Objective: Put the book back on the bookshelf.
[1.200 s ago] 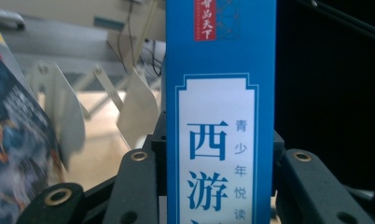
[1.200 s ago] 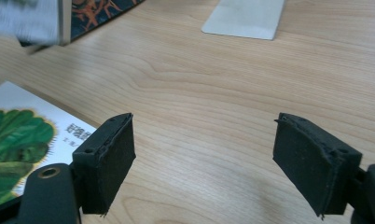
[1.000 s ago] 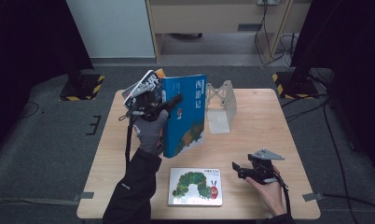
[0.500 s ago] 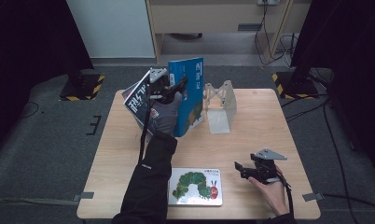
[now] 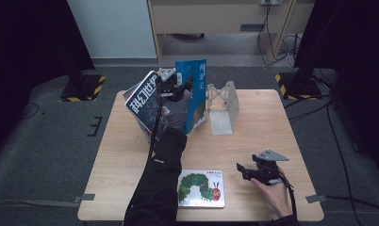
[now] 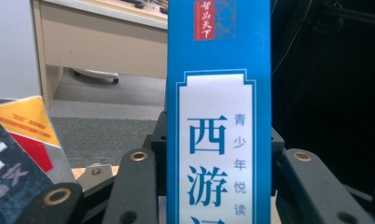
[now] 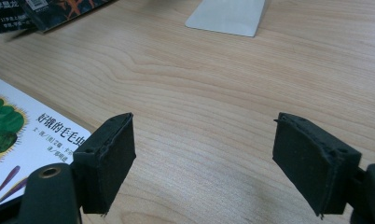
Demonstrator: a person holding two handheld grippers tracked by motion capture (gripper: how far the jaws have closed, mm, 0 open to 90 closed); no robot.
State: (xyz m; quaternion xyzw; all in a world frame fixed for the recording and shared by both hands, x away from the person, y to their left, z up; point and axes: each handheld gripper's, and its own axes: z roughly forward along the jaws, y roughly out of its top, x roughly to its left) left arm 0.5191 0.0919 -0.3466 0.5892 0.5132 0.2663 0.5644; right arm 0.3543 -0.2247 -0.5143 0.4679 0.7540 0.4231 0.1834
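Note:
My left gripper (image 5: 184,86) is shut on a tall blue book (image 5: 196,94), which it holds upright over the back of the table, just left of a metal bookend (image 5: 223,107). In the left gripper view the blue book's spine (image 6: 218,116) stands between the two black jaws. A dark book (image 5: 145,101) leans to the left, right behind the hand. A caterpillar picture book (image 5: 200,188) lies flat at the front edge. My right gripper (image 5: 244,170) rests low at the front right, open, with bare wood between its pads (image 7: 108,158).
The wooden table (image 5: 272,127) has free room on its right half and left front. The bookend's flat base (image 7: 227,16) lies ahead of the right gripper. A desk, cables and dark stands sit on the floor beyond the table's back edge.
The left hand has carried the blue book toward the back of the table, closer to the bookend, and turned it narrower to the camera. The dark book now leans left. The right gripper has stayed still.

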